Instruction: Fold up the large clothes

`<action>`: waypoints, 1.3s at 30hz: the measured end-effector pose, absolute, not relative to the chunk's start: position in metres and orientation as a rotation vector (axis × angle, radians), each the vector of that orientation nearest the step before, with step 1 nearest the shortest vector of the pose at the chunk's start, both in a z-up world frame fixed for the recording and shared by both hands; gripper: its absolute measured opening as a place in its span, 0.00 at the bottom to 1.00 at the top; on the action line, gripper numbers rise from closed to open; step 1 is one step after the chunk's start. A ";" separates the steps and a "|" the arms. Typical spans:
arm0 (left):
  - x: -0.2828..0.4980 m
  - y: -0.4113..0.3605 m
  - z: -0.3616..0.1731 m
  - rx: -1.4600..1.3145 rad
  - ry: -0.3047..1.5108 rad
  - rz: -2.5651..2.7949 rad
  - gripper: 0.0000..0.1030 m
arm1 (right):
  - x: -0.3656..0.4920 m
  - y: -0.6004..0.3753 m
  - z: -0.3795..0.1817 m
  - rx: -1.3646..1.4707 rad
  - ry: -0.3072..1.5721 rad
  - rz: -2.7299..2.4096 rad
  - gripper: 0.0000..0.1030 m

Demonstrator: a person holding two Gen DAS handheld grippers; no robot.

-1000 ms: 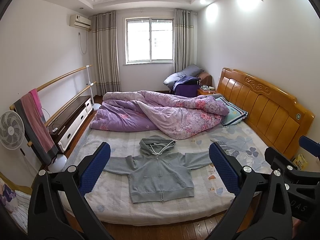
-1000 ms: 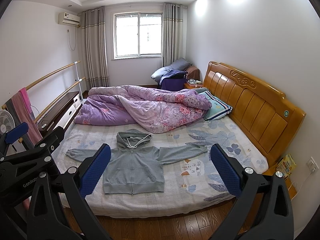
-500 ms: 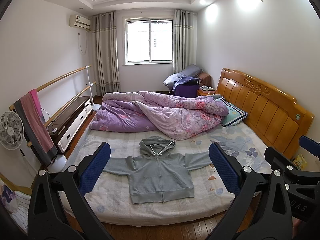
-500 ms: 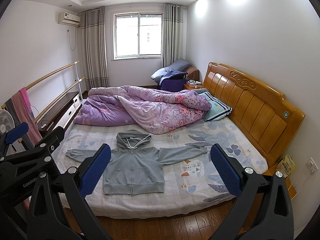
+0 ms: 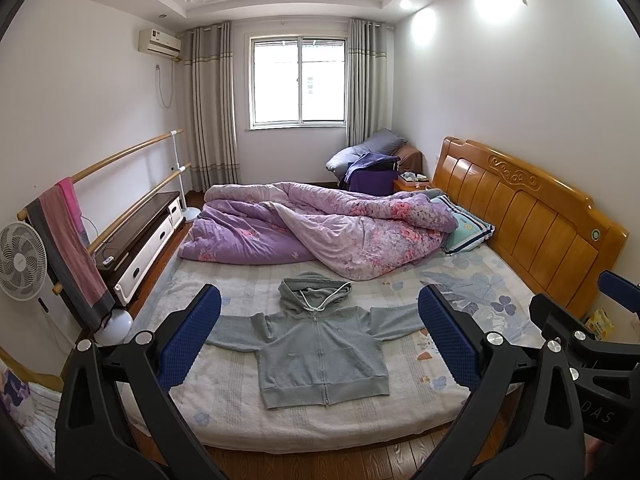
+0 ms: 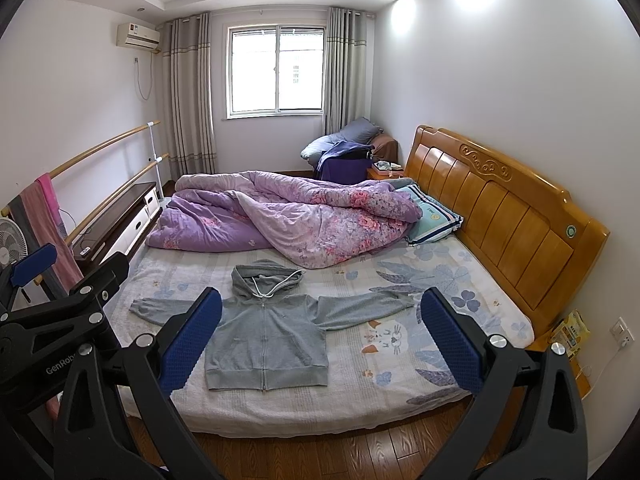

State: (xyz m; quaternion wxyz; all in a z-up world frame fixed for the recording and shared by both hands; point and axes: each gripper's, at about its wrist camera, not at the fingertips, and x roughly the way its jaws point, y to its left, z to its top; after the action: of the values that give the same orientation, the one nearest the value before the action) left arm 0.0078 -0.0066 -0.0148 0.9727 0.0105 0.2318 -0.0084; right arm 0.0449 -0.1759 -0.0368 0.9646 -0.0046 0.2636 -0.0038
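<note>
A grey zip-up hoodie (image 5: 320,352) lies flat and face up on the bed, sleeves spread sideways, hood toward the quilt; it also shows in the right wrist view (image 6: 266,344). My left gripper (image 5: 320,338) is open and empty, held back from the bed's near edge, well short of the hoodie. My right gripper (image 6: 320,340) is open and empty too, equally far back. The right gripper's body (image 5: 580,344) shows at the right of the left wrist view, and the left gripper's body (image 6: 60,312) at the left of the right wrist view.
A crumpled purple floral quilt (image 5: 320,232) covers the far half of the bed (image 5: 224,400), with a pillow (image 5: 466,230) by the wooden headboard (image 5: 528,216). A fan (image 5: 22,256), towel rail (image 5: 68,248) and low cabinet (image 5: 140,236) stand left. Wooden floor (image 6: 360,456) lies before the bed.
Both views have drifted very slightly; the hoodie and both open grippers stand as before.
</note>
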 end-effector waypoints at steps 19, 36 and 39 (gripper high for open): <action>0.038 0.017 -0.025 0.014 0.525 -0.037 0.95 | 0.059 -0.162 -0.041 -0.009 0.580 -0.023 0.93; 0.144 0.058 -0.083 -0.007 0.665 0.010 0.95 | 0.156 -0.124 -0.089 -0.031 0.706 0.042 0.93; 0.189 0.058 -0.101 -0.012 0.714 0.043 0.95 | 0.202 -0.123 -0.108 -0.037 0.748 0.080 0.93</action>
State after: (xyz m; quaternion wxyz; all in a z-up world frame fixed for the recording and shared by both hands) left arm 0.1886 0.0584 -0.1014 0.9367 -0.0059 0.3494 0.0211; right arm 0.2017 -0.1231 -0.1081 0.9299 -0.0181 0.3654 0.0392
